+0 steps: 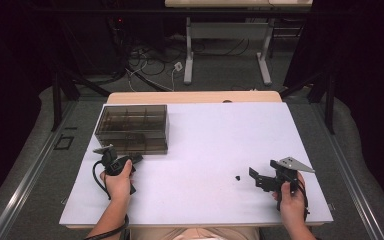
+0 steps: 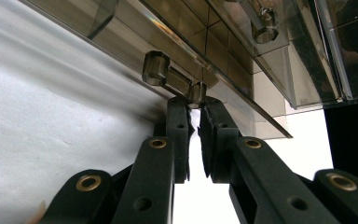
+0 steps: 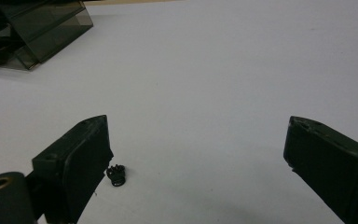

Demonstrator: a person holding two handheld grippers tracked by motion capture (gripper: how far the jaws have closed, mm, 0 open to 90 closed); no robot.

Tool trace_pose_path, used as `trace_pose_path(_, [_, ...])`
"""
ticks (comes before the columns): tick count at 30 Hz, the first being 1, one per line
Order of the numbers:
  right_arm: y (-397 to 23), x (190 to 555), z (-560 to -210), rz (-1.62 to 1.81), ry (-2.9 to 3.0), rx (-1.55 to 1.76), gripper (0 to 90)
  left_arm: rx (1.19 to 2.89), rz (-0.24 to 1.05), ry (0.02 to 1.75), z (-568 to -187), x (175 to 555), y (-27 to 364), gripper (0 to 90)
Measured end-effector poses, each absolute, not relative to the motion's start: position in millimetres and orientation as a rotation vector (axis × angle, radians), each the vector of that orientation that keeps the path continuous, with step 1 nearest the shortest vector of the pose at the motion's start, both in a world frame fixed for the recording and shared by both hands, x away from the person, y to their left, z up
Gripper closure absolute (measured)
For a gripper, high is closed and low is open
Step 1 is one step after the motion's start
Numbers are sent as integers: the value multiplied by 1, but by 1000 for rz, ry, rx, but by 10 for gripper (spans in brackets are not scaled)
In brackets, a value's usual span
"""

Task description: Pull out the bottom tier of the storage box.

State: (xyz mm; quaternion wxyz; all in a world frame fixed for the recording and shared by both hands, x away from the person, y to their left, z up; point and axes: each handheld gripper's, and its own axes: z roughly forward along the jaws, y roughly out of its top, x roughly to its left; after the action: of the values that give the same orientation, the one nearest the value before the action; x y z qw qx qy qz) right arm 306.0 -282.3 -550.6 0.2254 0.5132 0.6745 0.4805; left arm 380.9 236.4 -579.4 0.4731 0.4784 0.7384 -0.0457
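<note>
Pinching the small latch tab (image 2: 193, 93) on the smoky compartment box (image 1: 132, 128) at the counter's (image 1: 220, 145) far left, the left gripper (image 2: 195, 105) should lift gently, while the right gripper (image 3: 196, 149), jaws spread, waits by a tiny black part (image 3: 115, 175).

Smoky brown see-through box (image 1: 132, 128), white tabletop (image 1: 220, 145) with tan wood edge, small black part (image 3: 115, 175), black grippers, grey floor (image 1: 40, 185).
</note>
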Motion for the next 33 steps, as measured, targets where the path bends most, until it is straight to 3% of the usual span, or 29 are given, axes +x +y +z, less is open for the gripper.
trace_pose_path(33, [-283,306,-550,1311,1872,1419,69,1167,-114,1809,-580,378,236,826])
